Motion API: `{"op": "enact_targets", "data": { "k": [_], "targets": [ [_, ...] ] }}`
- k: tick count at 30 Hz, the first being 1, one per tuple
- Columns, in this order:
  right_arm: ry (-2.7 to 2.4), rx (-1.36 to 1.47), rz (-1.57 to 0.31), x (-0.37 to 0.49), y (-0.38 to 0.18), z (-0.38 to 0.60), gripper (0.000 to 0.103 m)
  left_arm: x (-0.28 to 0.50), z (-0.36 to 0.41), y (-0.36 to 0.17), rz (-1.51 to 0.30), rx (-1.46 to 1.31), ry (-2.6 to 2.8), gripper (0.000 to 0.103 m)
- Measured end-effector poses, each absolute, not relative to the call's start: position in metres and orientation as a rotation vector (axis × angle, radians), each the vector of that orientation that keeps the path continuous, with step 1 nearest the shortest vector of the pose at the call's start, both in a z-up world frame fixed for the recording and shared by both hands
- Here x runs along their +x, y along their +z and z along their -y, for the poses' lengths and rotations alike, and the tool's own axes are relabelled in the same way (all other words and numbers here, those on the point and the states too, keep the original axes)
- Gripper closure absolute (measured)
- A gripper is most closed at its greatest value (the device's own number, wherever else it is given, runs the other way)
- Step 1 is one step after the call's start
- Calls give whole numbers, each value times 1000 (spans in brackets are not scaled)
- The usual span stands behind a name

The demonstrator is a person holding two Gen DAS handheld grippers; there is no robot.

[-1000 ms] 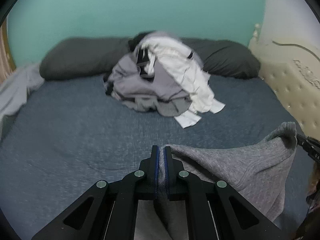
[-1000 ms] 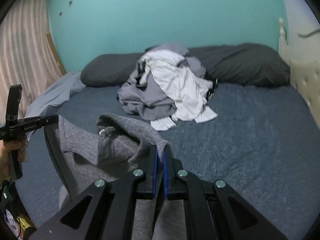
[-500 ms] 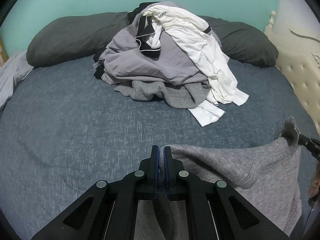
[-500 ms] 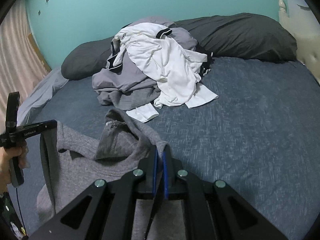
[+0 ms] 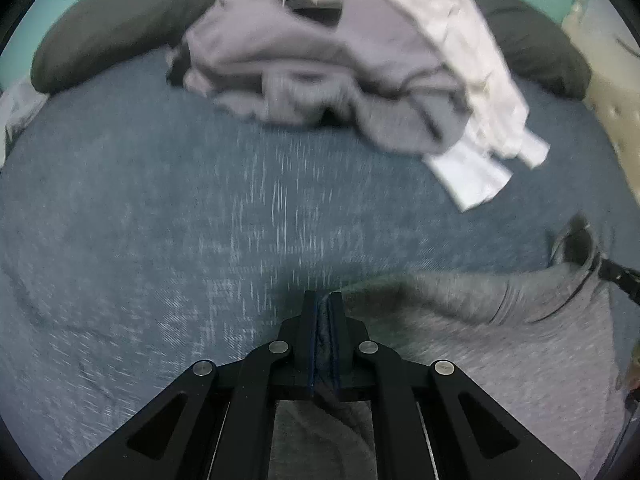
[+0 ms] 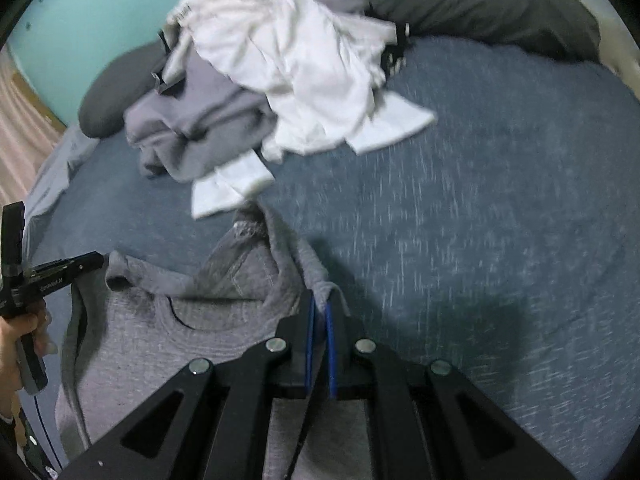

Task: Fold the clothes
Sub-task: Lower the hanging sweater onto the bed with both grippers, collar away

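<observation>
The left gripper (image 5: 325, 312) has its jaws nearly together, with a fold of the grey sweatshirt (image 5: 500, 344) pinched between the blue pads; the log-free view shows the cloth running down through the narrow slit, and the jaws are just beginning to ease apart. The right gripper (image 6: 320, 308) is likewise almost closed, and an edge of the same grey sweatshirt (image 6: 192, 344) is caught between its pads near the fingertips. The garment hangs stretched between the two tools and spreads over the near part of the bed (image 6: 500, 200), its neckline facing up and a hood-like flap lying toward the middle of the mattress. In the right wrist view the left gripper appears at the left edge, held by the person's hand (image 6: 20, 332), gripping the garment's other shoulder. Toward the head of the bed a pile of clothes (image 6: 256, 80), grey and white, rests against dark pillows (image 6: 500, 4). Both views are blurred.
</observation>
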State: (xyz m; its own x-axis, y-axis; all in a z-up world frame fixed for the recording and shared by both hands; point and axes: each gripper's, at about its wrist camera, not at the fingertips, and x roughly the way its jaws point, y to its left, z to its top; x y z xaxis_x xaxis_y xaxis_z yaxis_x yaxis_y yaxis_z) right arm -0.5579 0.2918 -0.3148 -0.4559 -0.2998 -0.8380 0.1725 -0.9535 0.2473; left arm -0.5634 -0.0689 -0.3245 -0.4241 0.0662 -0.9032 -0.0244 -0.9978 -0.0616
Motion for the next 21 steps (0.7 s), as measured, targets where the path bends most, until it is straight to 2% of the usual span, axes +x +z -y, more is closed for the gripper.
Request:
{"op": "enact_targets", "data": {
  "k": [5, 7, 9, 12, 16, 21],
  "targets": [
    [-2421, 1511, 174, -559, -330, -296, 93, -558, 67, -331, 27, -1619, 2619, 92],
    [-2414, 1461, 227, -554, -324, -304, 90, -555, 68, -325, 30, -1588, 2633, 84],
    [-2411, 1408, 313, -549, -315, -316, 84, -552, 70, -320, 46, -1567, 2641, 71],
    [-2447, 1327, 362, -545, -302, -327, 83, -548, 71, -314, 42, -1535, 2670, 57],
    [-2452, 1340, 343, -549, -299, -325, 83, -546, 66, -305, 25, -1468, 2674, 53],
    [-2428, 1431, 217, -553, -313, -310, 82, -555, 54, -315, -153, -1490, 2649, 51]
  ]
}}
